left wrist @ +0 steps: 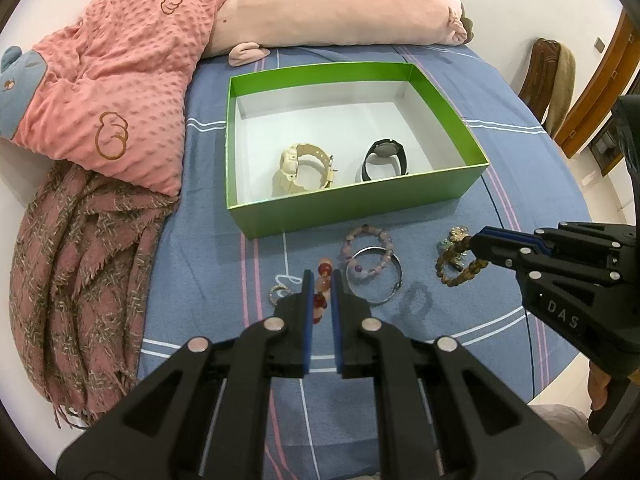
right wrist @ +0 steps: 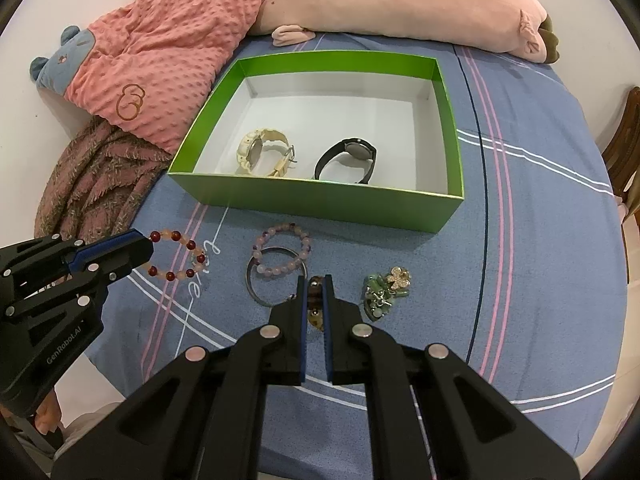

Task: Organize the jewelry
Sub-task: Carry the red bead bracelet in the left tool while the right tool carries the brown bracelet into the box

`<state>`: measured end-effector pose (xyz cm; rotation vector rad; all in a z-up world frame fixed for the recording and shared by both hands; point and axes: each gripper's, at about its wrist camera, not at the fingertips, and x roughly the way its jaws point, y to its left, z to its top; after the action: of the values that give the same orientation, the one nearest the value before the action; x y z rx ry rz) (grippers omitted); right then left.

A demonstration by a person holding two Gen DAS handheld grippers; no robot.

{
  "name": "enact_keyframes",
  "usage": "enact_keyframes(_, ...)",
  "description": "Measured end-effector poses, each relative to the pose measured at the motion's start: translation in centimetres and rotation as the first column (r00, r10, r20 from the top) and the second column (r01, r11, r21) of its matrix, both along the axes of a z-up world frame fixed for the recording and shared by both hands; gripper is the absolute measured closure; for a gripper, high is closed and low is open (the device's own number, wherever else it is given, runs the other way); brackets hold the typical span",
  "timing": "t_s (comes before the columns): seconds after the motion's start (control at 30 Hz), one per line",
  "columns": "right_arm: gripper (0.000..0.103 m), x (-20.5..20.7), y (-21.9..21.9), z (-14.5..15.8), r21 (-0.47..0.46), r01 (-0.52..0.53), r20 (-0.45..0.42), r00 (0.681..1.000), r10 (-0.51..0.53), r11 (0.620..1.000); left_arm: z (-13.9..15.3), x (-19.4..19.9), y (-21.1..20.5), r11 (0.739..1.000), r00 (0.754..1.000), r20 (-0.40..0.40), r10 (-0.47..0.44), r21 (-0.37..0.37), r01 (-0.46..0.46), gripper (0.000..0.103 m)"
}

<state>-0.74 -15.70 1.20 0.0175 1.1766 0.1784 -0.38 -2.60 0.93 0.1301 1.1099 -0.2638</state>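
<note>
My left gripper [left wrist: 322,277] is shut on a red-and-peach bead bracelet [left wrist: 323,280]; the right wrist view shows that bracelet [right wrist: 176,256] as a loop sticking out from the left gripper [right wrist: 146,249]. My right gripper [right wrist: 315,280] is shut on a brown bead bracelet [right wrist: 316,294], which also shows in the left wrist view as a loop [left wrist: 460,268] at the right gripper [left wrist: 478,242]. Behind both stands a green box [left wrist: 360,208] holding a cream watch [left wrist: 304,170] and a black watch [left wrist: 384,158].
A lilac bead bracelet [right wrist: 282,250] overlaps a silver bangle [right wrist: 256,284] on the blue bedsheet [right wrist: 520,240]. A green-and-gold ornament [right wrist: 386,292] lies to the right, a small ring [left wrist: 278,293] to the left. A pink pillow [left wrist: 120,92], a plush toy [left wrist: 340,8] and a woven scarf [left wrist: 80,272] border the box.
</note>
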Motion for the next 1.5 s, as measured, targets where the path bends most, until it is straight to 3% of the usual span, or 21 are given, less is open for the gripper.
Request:
enact_keyframes(0.5, 0.097, 0.4, -0.2, -0.1, 0.015, 0.009, -0.011, 1.000, -0.009, 1.000, -0.4, 0.6, -0.5, 1.000, 0.999, -0.022, -0.028, -0.013, 0.027, 0.095)
enact_keyframes(0.9, 0.097, 4.9, -1.3, 7.1, 0.014, 0.010, 0.176, 0.984, -0.012, 1.000, 4.1, 5.1, -1.2, 0.999, 0.995, 0.093, -0.033, -0.039, 0.037, 0.095)
enact_keyframes(1.17, 0.097, 9.0, -1.0, 9.3, 0.030, -0.010, 0.244, 0.970, 0.002, 1.000, 6.0, 9.1, -0.9, 0.999, 0.990, 0.141, 0.004, -0.043, 0.002, 0.095)
enact_keyframes(1.33, 0.097, 11.8, -0.9, 8.9, 0.030, -0.013, 0.237, 0.972, 0.006, 0.999, 5.7, 11.9, -0.8, 0.998, 0.991, 0.131, 0.028, -0.052, -0.022, 0.095)
enact_keyframes(1.5, 0.097, 15.0, -1.0, 5.7, 0.037, -0.017, 0.172, 0.985, 0.011, 0.999, 3.5, 14.5, -1.8, 0.998, 0.995, 0.095, 0.020, -0.057, -0.014, 0.095)
